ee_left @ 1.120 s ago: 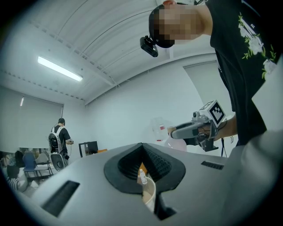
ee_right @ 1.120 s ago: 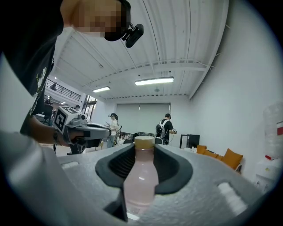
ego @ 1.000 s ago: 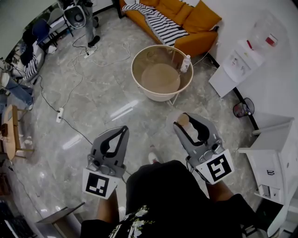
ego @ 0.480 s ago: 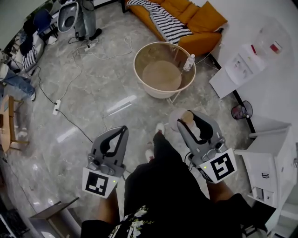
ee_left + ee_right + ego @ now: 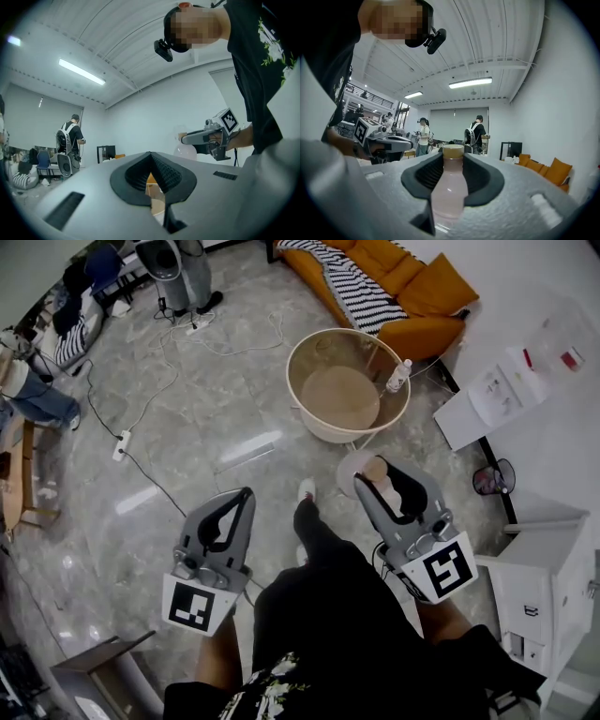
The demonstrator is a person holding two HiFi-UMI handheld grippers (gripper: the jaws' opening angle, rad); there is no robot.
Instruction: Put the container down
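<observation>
The container is a clear bottle of pale pink liquid with a tan cap (image 5: 449, 187). My right gripper (image 5: 451, 164) is shut on its neck, with the cap sticking out past the jaw tips. In the head view the right gripper (image 5: 373, 474) carries the bottle (image 5: 354, 465) above the floor, short of the round table (image 5: 302, 418). My left gripper (image 5: 246, 493) is held level at the left, jaws shut and empty. In the left gripper view its jaws (image 5: 151, 159) meet at the tip, and the right gripper (image 5: 197, 137) with the bottle (image 5: 185, 151) shows beyond.
The round beige table has a raised rim, and a small clear bottle (image 5: 399, 376) stands at its right edge. An orange sofa (image 5: 412, 296) with a striped cloth lies behind. Cables and a power strip (image 5: 122, 444) cross the floor at the left. White cabinets (image 5: 544, 549) stand at the right.
The person has stepped forward, one foot now ahead. The table and sofa have shifted right and nearer in the head view. Both grippers keep their pose, and the bottle stays held.
</observation>
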